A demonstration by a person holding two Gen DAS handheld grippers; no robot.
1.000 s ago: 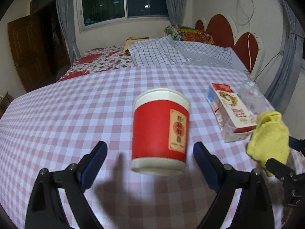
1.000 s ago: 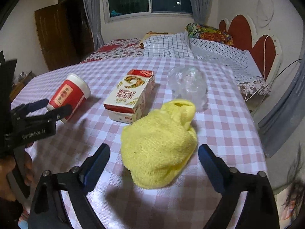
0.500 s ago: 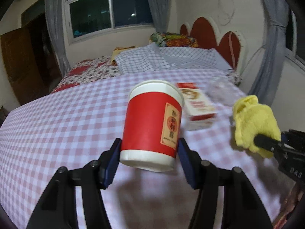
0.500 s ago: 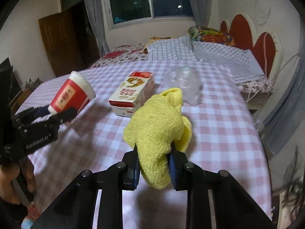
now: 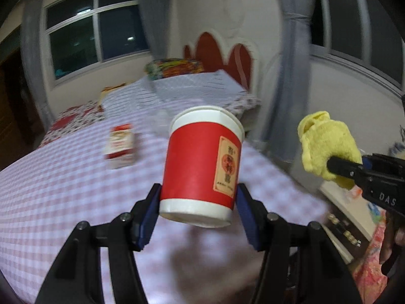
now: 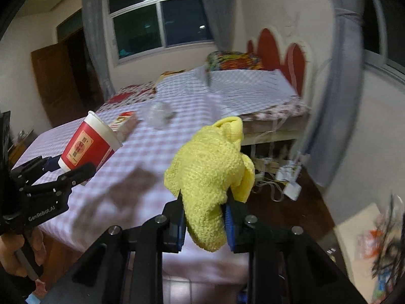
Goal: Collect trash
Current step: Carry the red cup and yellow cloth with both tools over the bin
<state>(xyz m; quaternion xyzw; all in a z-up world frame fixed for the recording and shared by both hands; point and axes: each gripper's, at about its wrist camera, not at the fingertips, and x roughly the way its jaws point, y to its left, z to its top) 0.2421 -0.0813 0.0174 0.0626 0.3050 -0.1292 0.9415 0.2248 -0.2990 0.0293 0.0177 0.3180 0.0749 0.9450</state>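
With both tongs loaded — left tongs (image 5: 197, 204) clamping the red cup (image 5: 202, 162), right tongs (image 6: 203, 221) pinching the yellow cloth (image 6: 210, 174) — we hold both above the tabletop (image 5: 63, 190); carton (image 5: 120, 145) and clear wrapper (image 6: 159, 115) remain uncollected.

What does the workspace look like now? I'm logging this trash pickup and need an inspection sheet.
Surface: pink-checked tablecloth on table.
Job's things: red paper cup and yellow knitted cloth, both lifted; red-white carton and crumpled clear plastic on the table.
Clutter: nothing seen.
Grippers: left gripper shut on cup; right gripper shut on cloth.
Cables: tangled white leads on floor under the bed.
Surroundings: bed, dark window, wooden door.
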